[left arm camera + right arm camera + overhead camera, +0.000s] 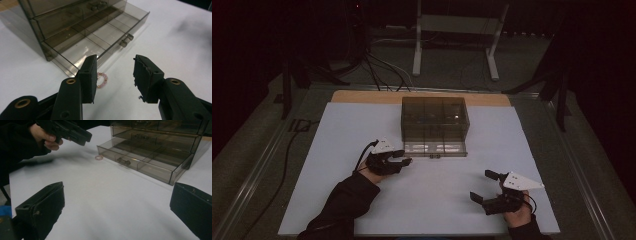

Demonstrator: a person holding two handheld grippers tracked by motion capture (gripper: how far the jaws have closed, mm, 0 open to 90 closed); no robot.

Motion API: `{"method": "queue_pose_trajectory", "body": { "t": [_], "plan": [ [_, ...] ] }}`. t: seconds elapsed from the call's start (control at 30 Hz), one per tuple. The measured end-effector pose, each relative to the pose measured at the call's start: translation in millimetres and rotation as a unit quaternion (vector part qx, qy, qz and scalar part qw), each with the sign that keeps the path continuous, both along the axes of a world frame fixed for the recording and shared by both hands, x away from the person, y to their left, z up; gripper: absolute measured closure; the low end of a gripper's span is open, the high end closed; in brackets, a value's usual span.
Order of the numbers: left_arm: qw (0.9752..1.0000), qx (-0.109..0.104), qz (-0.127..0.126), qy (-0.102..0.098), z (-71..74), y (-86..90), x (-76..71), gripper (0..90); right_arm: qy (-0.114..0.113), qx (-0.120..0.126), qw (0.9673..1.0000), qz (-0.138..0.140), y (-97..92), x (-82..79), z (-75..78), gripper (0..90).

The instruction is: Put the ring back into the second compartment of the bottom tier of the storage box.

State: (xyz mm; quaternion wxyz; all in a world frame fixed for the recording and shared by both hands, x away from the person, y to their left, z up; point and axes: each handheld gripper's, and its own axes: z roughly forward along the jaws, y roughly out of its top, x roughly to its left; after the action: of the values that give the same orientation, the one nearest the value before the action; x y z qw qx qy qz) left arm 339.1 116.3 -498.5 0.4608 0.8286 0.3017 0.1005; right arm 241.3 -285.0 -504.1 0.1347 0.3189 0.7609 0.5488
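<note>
Just ahead of the left gripper's (115,77) jaws, a bit off to the side of one pad and not touching it, sits a little bead bracelet (102,80), pink beads with a few gold ones, lying flat on the white table (175,37). It looks super light and floppy to me, probably strung on elastic, so it'll squash and roll rather than sit firm between the pads. I'd pinch across one side of the loop, low against the table, since round beads can squirt out. The jaws are partly apart with nothing in them, and the bracelet isn't between them yet. Just past it is the pulled-out bottom drawer (100,37) of the smoky clear drawer box (435,120), right at the drawer's front corner. The right gripper (486,186) hangs well off to the side, jaws spread wide, holding nothing.
</note>
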Motion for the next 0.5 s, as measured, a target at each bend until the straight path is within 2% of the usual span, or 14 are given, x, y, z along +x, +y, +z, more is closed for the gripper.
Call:
{"method": "queue_pose_trajectory", "body": {
  "t": [0.17, 0.3, 0.5],
  "plan": [
    [0.9999, 0.01, -0.013, -0.004, -6.1, -3.4, 2.8, 58.8, 0.001, -0.001, 1.0, 0.0, -0.1, 0.0, -0.2, 0.0],
    [0.9998, 0.009, -0.018, 0.002, -10.4, -6.1, 6.7, 63.5, 0.002, 0.001, 1.0, -0.002, -0.4, -0.1, -0.2, 0.0],
    [0.9984, 0.029, -0.047, -0.009, -17.4, -13.0, 9.9, 67.9, 0.002, 0.0, 1.0, -0.002, -0.4, -0.2, -0.2, 0.0]
  ]
}}
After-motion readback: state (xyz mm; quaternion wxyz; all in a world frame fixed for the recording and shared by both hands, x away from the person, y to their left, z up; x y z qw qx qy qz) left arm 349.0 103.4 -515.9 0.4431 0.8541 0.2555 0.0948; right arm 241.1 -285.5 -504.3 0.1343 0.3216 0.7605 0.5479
